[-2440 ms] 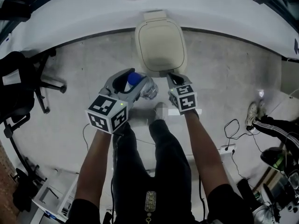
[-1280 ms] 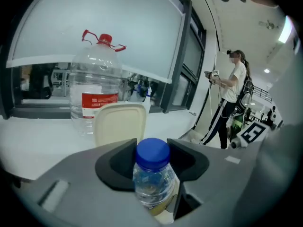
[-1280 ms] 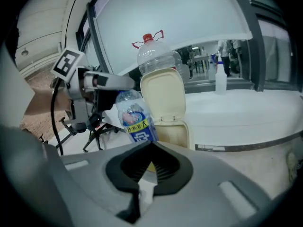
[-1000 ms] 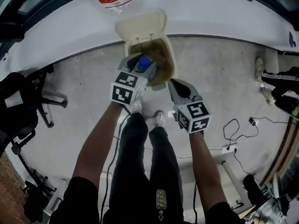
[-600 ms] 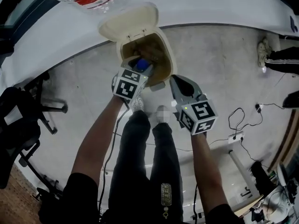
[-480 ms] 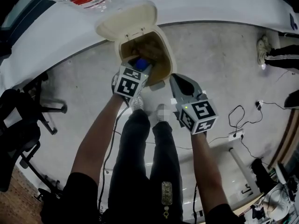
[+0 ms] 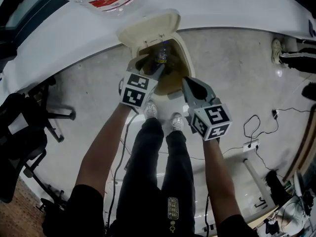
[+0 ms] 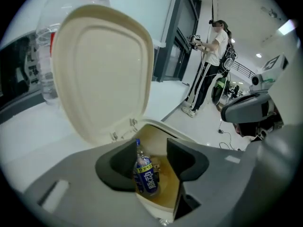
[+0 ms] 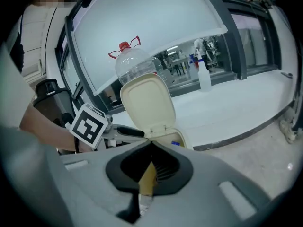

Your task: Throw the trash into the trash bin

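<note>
LEFT: I'm holding the left hand-held gripper (image 8: 150, 155) over the open trash bin (image 7: 184, 59), jaws just opening, released | BOTTLE: bottle (image 8: 145, 175) is sitting inside the bin, free of the jaws | RIGHT: right hand-held gripper (image 7: 188, 82) is hovering beside the bin, clenched, empty

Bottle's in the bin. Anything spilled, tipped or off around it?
Nothing stands out. The bottle rests inside the bin, whose lid stands up; the floor beside it shows no spill. The left hand-held gripper has just been opening its jaws, which stand apart, clear of the bottle.
</note>
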